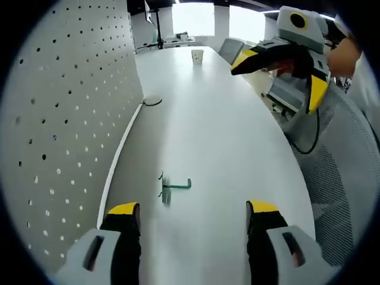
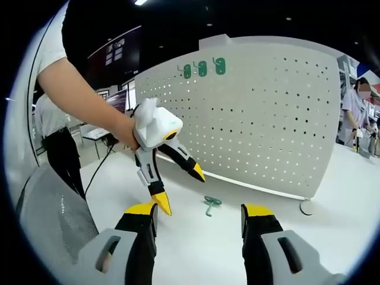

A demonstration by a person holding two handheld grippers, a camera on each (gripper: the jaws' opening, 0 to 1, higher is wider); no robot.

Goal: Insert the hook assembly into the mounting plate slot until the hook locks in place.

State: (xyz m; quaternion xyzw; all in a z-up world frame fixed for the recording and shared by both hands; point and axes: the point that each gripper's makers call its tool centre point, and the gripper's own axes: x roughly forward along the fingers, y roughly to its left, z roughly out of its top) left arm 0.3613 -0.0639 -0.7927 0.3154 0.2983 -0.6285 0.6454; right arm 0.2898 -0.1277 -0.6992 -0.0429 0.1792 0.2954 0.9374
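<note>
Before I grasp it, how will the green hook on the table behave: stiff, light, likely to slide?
The hook looks like thin bent wire with a small plate, so probably stiff and light. It lies flat on the smooth white table, so a push would likely make it slide, not roll. Its low profile may make pinching with the tool awkward.

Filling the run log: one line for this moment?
green hook loose on table | pegboard upright | left tongs open | right tongs open

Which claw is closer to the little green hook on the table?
Left. The left claw hangs open just beside the green hook. The right claw is open too, held a bit farther back from it.
</note>
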